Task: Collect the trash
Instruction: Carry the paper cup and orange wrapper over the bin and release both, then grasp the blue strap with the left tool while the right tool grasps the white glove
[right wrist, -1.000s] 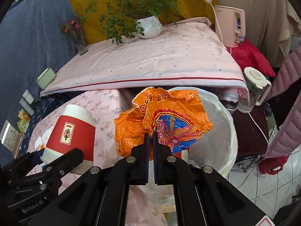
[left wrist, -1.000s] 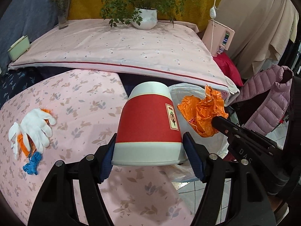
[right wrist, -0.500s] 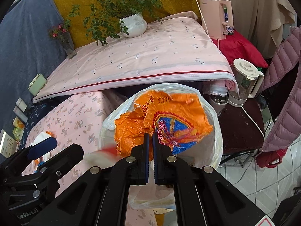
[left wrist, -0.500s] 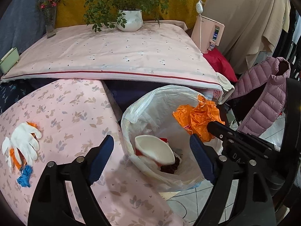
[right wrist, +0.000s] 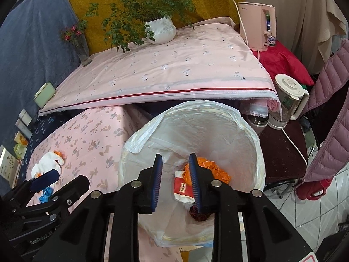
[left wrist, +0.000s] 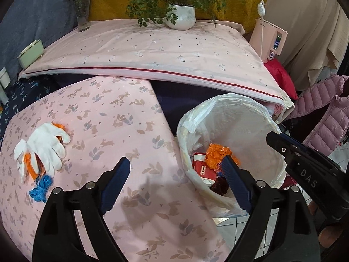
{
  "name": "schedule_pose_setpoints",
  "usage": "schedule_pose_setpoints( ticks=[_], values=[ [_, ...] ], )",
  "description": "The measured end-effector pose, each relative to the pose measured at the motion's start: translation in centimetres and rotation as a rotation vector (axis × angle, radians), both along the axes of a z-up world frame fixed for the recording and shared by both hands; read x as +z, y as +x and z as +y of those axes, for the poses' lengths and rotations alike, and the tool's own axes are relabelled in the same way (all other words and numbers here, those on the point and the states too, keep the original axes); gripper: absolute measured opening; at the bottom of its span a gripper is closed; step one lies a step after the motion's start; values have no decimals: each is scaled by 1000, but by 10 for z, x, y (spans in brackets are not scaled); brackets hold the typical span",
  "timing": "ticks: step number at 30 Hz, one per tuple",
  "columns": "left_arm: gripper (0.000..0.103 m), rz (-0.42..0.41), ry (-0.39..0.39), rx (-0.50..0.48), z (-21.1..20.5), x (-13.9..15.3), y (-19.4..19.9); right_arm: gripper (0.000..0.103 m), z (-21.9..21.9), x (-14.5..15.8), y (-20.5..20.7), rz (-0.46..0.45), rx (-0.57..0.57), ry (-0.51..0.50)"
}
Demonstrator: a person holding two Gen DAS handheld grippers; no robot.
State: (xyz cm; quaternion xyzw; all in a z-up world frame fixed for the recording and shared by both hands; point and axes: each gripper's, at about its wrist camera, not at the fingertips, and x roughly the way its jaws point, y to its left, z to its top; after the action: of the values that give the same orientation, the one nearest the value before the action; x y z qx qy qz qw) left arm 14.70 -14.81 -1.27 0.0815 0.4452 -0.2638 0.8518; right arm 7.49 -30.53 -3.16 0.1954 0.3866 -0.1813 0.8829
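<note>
Both empty — the left hand-held gripper (left wrist: pixel 175 168) spread wide, the right hand-held gripper (right wrist: pixel 175 163) opening above the bin (right wrist: pixel 250 128) — wrapper (right wrist: pixel 218 170) and cup (right wrist: pixel 182 187) inside.

Potted plant (right wrist: pixel 161 30) and flower vase (right wrist: pixel 81 48) stand on the raised pink tabletop (right wrist: pixel 170 69). Pink kettle (right wrist: pixel 258 25), blender jug (right wrist: pixel 289 100) and quilted jacket (left wrist: pixel 322 118) at right.

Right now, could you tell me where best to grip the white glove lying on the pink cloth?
Pinch the white glove across its bunched palm, coming straight down from above: it lies flat and limp, fingers splayed over orange scraps, so an edge would slip.
</note>
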Motion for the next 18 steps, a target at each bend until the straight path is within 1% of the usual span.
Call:
schedule_pose_setpoints(
  ticks=[6, 18],
  values=[
    [82, 18, 0, 57, 23, -3, 6, 35, 18, 1, 7, 3, 35, -13],
    [82, 26, 2, 137, 63, -7, 15, 42, 60, 5, 23, 11, 118, -29]
  ],
)
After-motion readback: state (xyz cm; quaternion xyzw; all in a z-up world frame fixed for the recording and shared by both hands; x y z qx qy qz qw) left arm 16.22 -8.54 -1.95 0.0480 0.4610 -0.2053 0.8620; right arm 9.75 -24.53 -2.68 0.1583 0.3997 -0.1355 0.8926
